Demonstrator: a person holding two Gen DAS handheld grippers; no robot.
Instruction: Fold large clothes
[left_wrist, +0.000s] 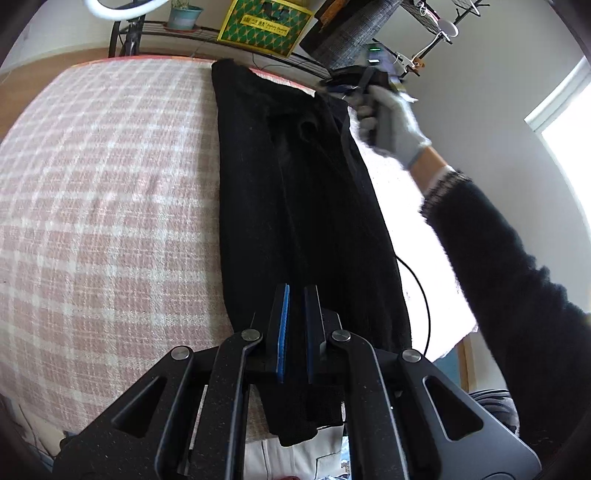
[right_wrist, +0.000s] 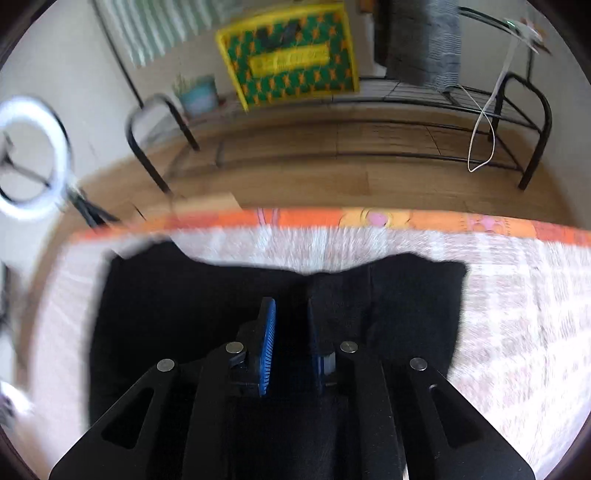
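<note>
The yellow-and-green box (left_wrist: 264, 24) on the wire shelf (left_wrist: 207, 35) carries writing too small to read. The black garment (left_wrist: 295, 206) lies lengthwise on the pink checked bed cover (left_wrist: 103, 192). The left gripper (left_wrist: 297, 328) is clenched on its near end. Only the left view shows the gloved hand (left_wrist: 391, 125). In the blurred right view, the right gripper (right_wrist: 291, 347) has fingers slightly parted over the garment's far end, not pressing it.

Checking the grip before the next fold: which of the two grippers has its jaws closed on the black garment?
The left gripper: its pads pinch the near end of the black garment. The right gripper shows a gap between its pads.
</note>
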